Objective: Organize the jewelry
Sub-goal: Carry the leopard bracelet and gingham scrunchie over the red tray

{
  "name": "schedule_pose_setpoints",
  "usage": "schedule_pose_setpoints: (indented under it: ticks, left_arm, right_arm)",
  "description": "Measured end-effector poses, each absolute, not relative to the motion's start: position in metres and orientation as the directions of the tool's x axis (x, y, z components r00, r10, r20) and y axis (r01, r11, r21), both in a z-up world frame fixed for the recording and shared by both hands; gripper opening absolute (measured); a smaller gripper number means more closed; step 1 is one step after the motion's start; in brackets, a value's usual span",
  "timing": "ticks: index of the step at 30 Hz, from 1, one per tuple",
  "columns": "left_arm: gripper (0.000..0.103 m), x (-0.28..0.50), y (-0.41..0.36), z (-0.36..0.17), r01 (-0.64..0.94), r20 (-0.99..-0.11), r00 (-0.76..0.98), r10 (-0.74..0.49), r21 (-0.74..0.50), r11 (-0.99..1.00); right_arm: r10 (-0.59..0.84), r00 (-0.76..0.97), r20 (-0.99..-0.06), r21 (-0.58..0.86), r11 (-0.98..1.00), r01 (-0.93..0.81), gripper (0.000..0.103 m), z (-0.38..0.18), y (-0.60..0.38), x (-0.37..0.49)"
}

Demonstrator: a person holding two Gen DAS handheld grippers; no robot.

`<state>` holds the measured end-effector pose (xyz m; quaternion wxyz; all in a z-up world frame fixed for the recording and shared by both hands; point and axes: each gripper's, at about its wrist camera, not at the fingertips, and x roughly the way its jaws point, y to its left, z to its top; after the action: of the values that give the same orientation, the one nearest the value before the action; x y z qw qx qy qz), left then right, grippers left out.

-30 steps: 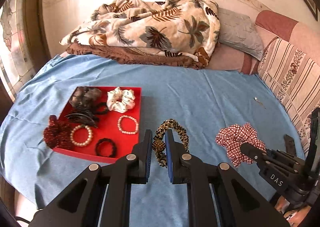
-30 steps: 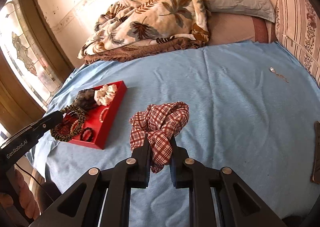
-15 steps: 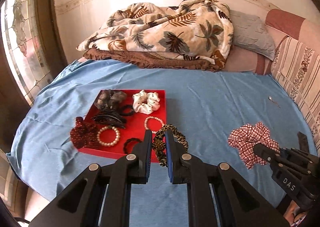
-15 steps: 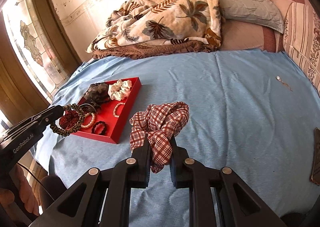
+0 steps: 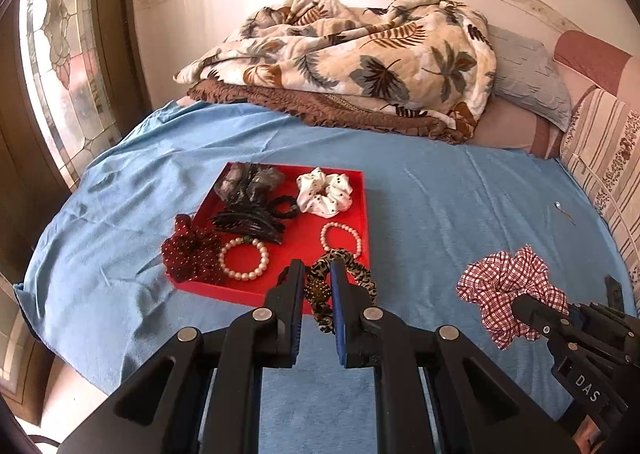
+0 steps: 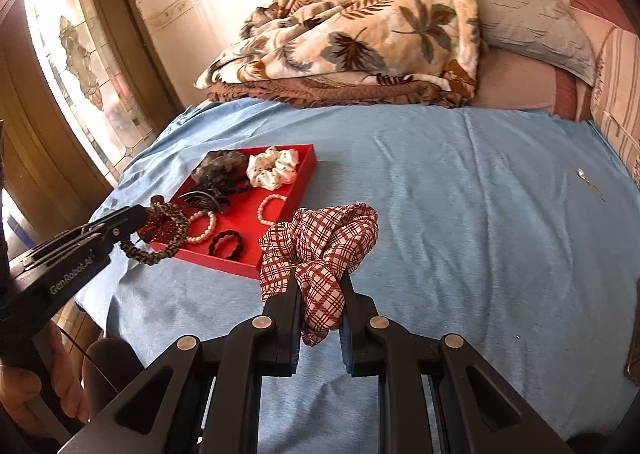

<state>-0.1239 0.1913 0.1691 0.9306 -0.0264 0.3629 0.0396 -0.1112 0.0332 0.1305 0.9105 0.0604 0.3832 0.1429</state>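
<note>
A red tray (image 5: 308,238) (image 6: 244,210) lies on the blue bedsheet with scrunchies, pearl bracelets, a black hair claw and a black hair tie in it. My left gripper (image 5: 316,286) (image 6: 142,216) is shut on a leopard-print scrunchie (image 5: 352,274) (image 6: 168,232), held above the tray's near right corner. My right gripper (image 6: 320,290) (image 5: 524,306) is shut on a red-and-white checked scrunchie (image 6: 320,242) (image 5: 504,286), held over the sheet right of the tray.
A leaf-print blanket (image 5: 360,62) and pillows (image 5: 524,82) are piled at the bed's far end. A small metal piece (image 5: 560,208) (image 6: 584,176) lies on the sheet at right. A stained-glass window (image 5: 60,66) is at left. A hand (image 6: 36,386) grips the left tool.
Both grippers have moved left toward the red tray, each still holding its scrunchie. The tray now sits closer to the middle of both views.
</note>
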Motion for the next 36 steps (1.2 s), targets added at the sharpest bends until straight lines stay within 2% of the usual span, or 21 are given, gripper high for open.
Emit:
schedule_pose_setpoints:
  ticks: [20, 36]
  left_arm:
    - [0.012, -0.114, 0.242, 0.139, -0.192, -0.723, 0.686, 0.083, -0.07, 0.979]
    - [0.012, -0.1, 0.263, 0.12, -0.224, -0.745, 0.659, 0.105, -0.061, 0.973]
  right_arm:
    - [0.383, 0.608, -0.695, 0.222, 0.919, -0.325, 0.017, 0.126, 0.098, -0.084]
    - [0.392, 0.59, -0.706, 0.232, 0.915, -0.33, 0.017, 0.114, 0.105, -0.065]
